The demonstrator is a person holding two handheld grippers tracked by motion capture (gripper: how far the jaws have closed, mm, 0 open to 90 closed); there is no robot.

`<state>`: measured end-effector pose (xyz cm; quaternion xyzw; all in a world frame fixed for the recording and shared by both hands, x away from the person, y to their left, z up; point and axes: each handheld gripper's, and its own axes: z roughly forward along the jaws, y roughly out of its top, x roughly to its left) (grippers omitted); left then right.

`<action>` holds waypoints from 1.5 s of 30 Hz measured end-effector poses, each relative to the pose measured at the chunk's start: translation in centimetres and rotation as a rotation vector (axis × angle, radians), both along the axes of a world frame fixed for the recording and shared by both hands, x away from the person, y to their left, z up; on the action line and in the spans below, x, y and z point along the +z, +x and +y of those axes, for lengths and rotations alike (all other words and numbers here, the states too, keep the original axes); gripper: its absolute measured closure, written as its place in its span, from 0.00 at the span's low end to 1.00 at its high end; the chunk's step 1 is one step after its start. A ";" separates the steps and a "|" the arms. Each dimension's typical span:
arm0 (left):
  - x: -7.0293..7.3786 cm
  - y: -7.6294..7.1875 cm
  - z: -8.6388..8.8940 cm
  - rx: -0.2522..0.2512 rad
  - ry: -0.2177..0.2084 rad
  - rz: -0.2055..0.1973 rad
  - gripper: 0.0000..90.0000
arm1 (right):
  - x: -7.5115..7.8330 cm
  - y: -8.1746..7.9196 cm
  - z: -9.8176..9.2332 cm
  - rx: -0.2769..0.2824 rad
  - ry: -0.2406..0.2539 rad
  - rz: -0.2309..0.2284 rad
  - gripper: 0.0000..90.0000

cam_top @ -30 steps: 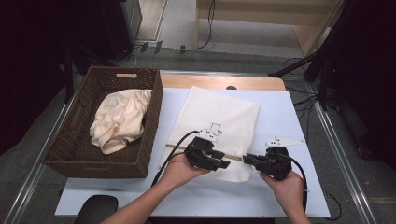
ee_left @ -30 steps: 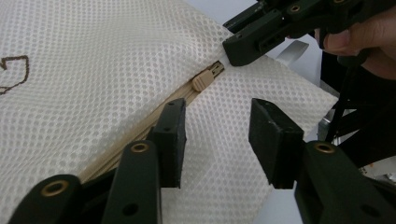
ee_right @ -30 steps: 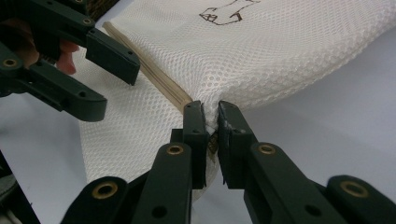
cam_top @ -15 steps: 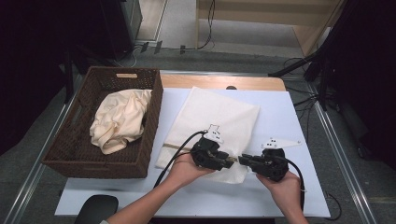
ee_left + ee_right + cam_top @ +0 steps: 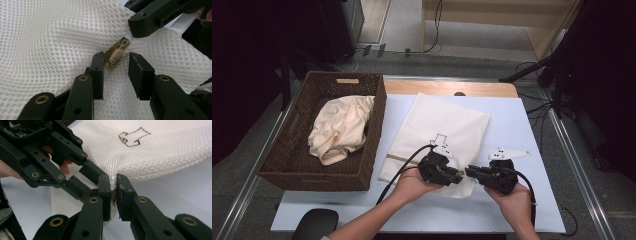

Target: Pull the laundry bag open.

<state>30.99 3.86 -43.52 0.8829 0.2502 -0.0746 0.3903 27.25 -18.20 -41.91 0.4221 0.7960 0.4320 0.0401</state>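
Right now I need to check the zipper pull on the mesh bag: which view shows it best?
The left gripper view: the zipper pull lies close up between open jaws. The right gripper view gives a brown glimpse; from the high view it is too small to tell.

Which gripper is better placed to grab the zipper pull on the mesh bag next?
Left. The left gripper has just been closing, its jaws either side of the zipper pull, not yet pressing. The right gripper is pinching the mesh bag beside it.

Overhead view; two close gripper views
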 end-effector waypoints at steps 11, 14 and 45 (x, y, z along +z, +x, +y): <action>-0.2 0.0 -0.1 0.001 -0.004 0.022 0.91 | -0.1 -0.2 0.5 0.011 -0.014 0.010 0.93; -0.2 -0.1 -0.1 0.003 -0.005 0.023 0.94 | -0.1 -0.2 0.6 0.011 -0.009 0.013 0.93; -0.4 1.0 1.1 0.063 0.015 0.068 0.97 | -0.4 0.4 -0.4 -0.014 0.009 0.042 0.93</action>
